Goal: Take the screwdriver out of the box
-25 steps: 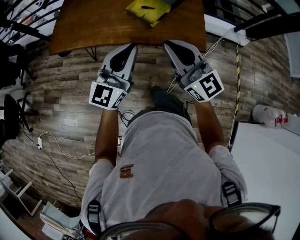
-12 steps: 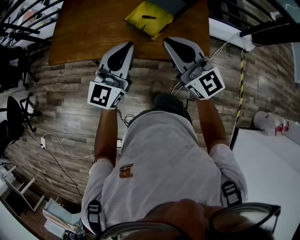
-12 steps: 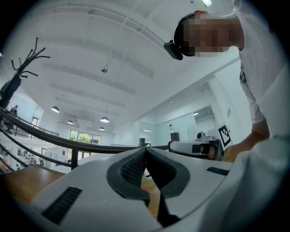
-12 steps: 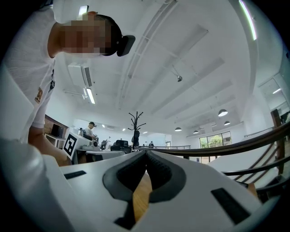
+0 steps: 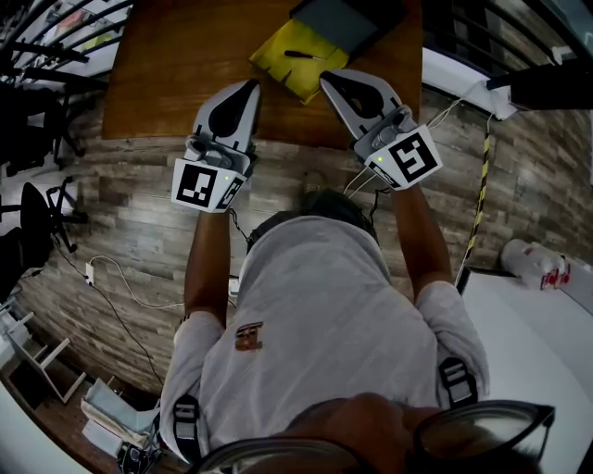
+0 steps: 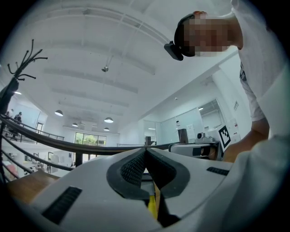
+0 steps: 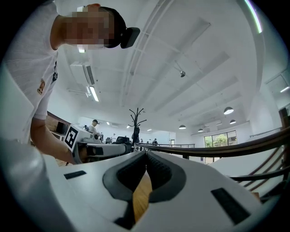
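1. Spanning the top of the head view, the wooden surface (image 5: 167,65) carries the task's things near its front edge. That puts them within reach of the person (image 5: 315,315) standing on the plank floor (image 5: 120,213) before it.
2. The yellow box (image 5: 283,65) lies on the surface close to that edge. Its dark lid (image 5: 347,23) is swung back away from the person, so the inside is open from above and nothing needs lifting first.
3. The left tool (image 5: 250,85) and the right tool (image 5: 324,80) are held side by side and roughly level. Their tips are over the front edge of the surface, one to each side of the box's near corner. This reads as an approach, not yet a grasp.
4. Both tools are clenched on nothing. In each gripper view the two jaws meet, with only a sliver of yellow or of wood showing below them. Either would have to spread before it could take anything.
5. The screwdriver (image 5: 304,56), a thin dark stick, lies flat inside the box. It is just ahead of the right tool's tip and apart from it, so the right tool seems the better placed to fetch it.
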A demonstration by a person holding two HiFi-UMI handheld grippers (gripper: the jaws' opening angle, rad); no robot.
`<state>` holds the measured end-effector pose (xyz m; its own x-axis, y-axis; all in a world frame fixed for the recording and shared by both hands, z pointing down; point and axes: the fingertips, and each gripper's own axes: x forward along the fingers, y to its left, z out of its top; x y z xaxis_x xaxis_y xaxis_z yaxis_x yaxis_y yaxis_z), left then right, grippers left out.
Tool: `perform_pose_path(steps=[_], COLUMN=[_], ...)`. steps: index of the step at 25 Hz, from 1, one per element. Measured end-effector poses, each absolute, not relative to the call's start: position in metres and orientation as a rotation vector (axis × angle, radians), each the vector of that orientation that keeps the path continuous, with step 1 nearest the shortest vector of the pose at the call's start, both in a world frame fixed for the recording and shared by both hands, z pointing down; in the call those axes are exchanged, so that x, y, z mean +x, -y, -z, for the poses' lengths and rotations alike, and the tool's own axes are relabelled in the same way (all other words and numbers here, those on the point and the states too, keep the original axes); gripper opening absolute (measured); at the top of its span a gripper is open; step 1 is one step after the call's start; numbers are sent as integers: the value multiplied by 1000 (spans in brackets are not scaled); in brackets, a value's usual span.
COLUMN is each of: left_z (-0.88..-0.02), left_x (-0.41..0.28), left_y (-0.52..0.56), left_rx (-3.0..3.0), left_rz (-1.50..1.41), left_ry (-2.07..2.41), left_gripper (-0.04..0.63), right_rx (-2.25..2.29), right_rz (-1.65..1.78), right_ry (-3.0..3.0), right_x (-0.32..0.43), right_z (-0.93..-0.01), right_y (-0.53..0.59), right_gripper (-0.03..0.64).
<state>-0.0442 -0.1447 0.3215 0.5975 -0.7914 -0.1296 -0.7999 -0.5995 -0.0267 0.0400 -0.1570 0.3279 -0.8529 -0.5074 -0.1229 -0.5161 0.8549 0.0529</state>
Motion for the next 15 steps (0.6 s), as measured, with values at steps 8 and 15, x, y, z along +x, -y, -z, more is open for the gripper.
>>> perform_pose_path(steps=[8, 15], left_z=[-338, -354], left_x=[-40, -42], left_y=[195, 223], left_rx=[-2730, -2756], left_rz=[-130, -85], left_ry=[-1399, -1410], left_gripper=[18, 18], right_rx=[-782, -787], right_rz=[-165, -185], right_ry=[-2999, -3065], right_x=[40, 31], right_z=[-338, -345], right_y=[214, 241], right_gripper=[32, 32])
